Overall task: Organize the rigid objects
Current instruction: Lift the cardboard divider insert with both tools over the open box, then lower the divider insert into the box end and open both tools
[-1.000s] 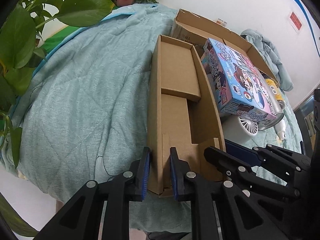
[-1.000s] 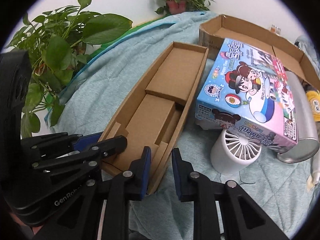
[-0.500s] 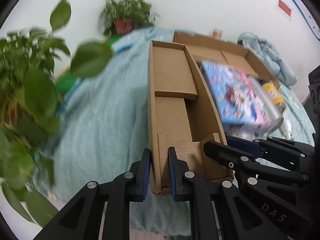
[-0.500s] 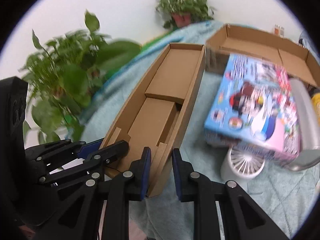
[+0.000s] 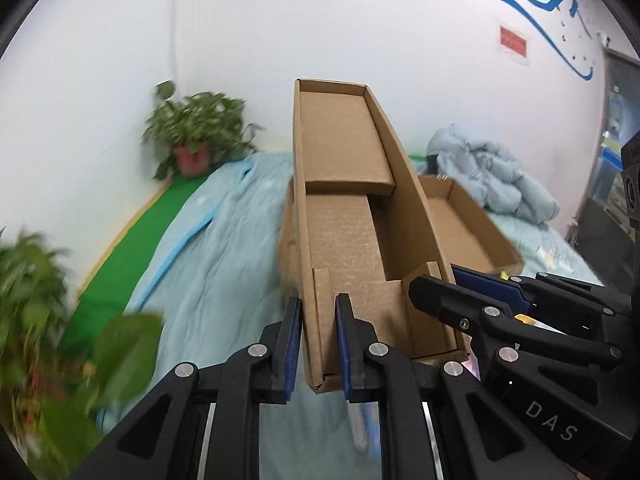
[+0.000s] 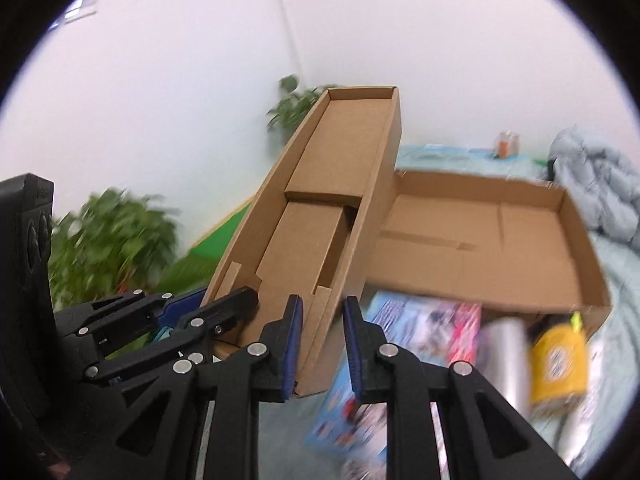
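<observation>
A long, shallow cardboard box (image 5: 344, 216) with an inner folded insert hangs tilted in the air above the bed. My left gripper (image 5: 318, 340) is shut on the left side wall at its near end. My right gripper (image 6: 322, 340) is shut on the right side wall of the same box (image 6: 320, 208) at the near end. Each gripper shows in the other's view: the right gripper (image 5: 452, 280) at the box's right corner, the left gripper (image 6: 208, 300) at its left corner.
A large open cardboard box (image 6: 480, 248) lies on the light blue quilt (image 5: 208, 264) behind. Below are a colourful toy box (image 6: 400, 320), a silver cylinder (image 6: 504, 352) and a yellow item (image 6: 556, 360), all blurred. Potted plants (image 5: 192, 136) stand left; a padded jacket (image 6: 592, 184) lies right.
Both grippers have risen together with the long box, lifting it off the quilt. The views now take in more of the white wall, and the toy box has dropped low in the right view.
</observation>
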A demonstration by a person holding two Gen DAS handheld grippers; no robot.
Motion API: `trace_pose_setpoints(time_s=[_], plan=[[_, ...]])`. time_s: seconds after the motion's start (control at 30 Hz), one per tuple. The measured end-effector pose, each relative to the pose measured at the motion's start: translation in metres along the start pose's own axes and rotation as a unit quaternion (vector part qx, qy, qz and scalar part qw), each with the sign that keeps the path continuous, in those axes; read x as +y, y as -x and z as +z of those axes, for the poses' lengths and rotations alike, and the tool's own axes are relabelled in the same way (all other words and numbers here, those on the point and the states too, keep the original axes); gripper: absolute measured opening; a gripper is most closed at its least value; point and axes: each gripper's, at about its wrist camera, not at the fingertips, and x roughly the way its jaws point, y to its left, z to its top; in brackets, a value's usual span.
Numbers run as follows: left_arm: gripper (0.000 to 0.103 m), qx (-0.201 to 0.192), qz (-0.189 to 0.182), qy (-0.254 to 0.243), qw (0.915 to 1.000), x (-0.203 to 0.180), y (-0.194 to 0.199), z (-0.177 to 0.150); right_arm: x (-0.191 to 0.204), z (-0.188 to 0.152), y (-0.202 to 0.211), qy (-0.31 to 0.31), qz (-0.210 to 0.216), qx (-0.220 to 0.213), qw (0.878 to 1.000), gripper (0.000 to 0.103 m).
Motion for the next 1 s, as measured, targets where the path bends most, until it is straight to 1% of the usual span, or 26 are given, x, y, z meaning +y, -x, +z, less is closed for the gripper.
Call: trace_pose_setpoints(time_s=[0.07,0.13,0.17,0.3,0.43,0.47,0.5,0.6,0.73,0.77,0.93,1.0], plan=[[0.013,0.000,-0.001,-0.006,1.0000,0.000,-0.017,0.025,-0.008,0.018,-0.009,-0.002,-0.011,-0.005,1.000,0.020],[0.013,0.001,0.004,-0.018,0.9998,0.002,-0.036,0.052,-0.021,0.035,-0.022,-0.006,-0.012,-0.004,1.000,0.020],[0.013,0.004,0.005,-0.020,0.9998,0.004,-0.047,0.064,-0.029,0.046,-0.032,-0.009,-0.010,0.002,1.000,0.020],[0.013,0.027,-0.004,-0.014,0.9995,0.014,-0.099,0.106,-0.052,0.070,-0.060,-0.019,-0.011,0.022,1.000,0.020],[0.013,0.050,-0.006,-0.015,0.9986,0.022,-0.147,0.128,-0.066,0.085,-0.090,-0.032,-0.010,0.046,0.998,0.020],[0.013,0.053,-0.008,-0.014,0.9985,0.023,-0.155,0.124,-0.070,0.087,-0.099,-0.033,-0.009,0.056,0.998,0.020],[0.013,0.062,-0.009,-0.013,0.9979,0.025,-0.169,0.127,-0.072,0.089,-0.104,-0.035,-0.010,0.060,0.998,0.020],[0.013,0.088,-0.016,-0.006,0.9960,0.030,-0.206,0.123,-0.081,0.091,-0.128,-0.040,-0.011,0.086,0.995,0.020],[0.013,0.122,-0.018,-0.002,0.9924,0.037,-0.250,0.108,-0.099,0.088,-0.160,-0.064,0.002,0.125,0.990,0.020],[0.013,0.125,-0.017,-0.003,0.9920,0.037,-0.254,0.100,-0.104,0.086,-0.169,-0.068,0.006,0.137,0.988,0.020],[0.013,0.159,-0.008,0.007,0.9873,0.051,-0.302,0.085,-0.115,0.078,-0.204,-0.079,0.020,0.175,0.981,0.020],[0.013,0.168,-0.007,0.010,0.9857,0.054,-0.312,0.075,-0.120,0.075,-0.217,-0.082,0.025,0.189,0.978,0.020]])
